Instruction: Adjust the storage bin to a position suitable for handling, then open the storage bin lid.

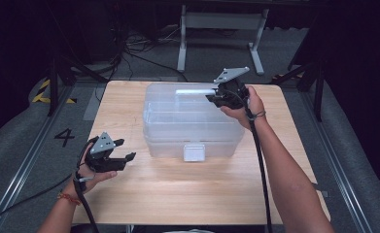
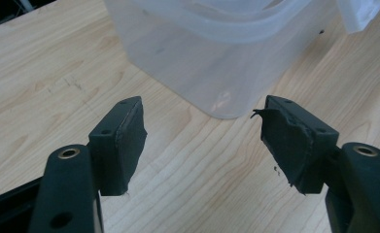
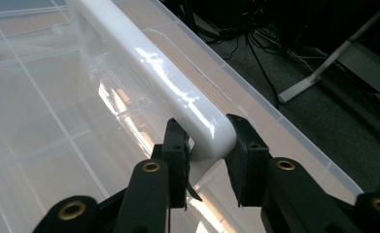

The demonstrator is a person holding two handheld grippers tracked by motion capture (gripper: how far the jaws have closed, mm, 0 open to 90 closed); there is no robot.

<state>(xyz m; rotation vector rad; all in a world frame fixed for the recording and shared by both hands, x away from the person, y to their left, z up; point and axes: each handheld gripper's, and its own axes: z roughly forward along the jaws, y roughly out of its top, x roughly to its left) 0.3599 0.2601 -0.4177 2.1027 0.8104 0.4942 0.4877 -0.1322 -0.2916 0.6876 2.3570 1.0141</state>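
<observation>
Right gripper view: right gripper (image 3: 206, 145) clamps the box's white handle (image 3: 148, 73); left gripper (image 2: 202, 141) gapes empty.

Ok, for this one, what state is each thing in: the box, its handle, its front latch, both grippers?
Clear plastic box: on the table, lid on.
White handle: raised, clamped at its end.
Front latch: hanging down at the front.
Right gripper: shut on the handle.
Left gripper: open, empty, over the table.

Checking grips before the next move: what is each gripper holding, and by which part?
The right gripper clamps the end of the white handle on the clear storage box. The left gripper is open and holds nothing.
</observation>
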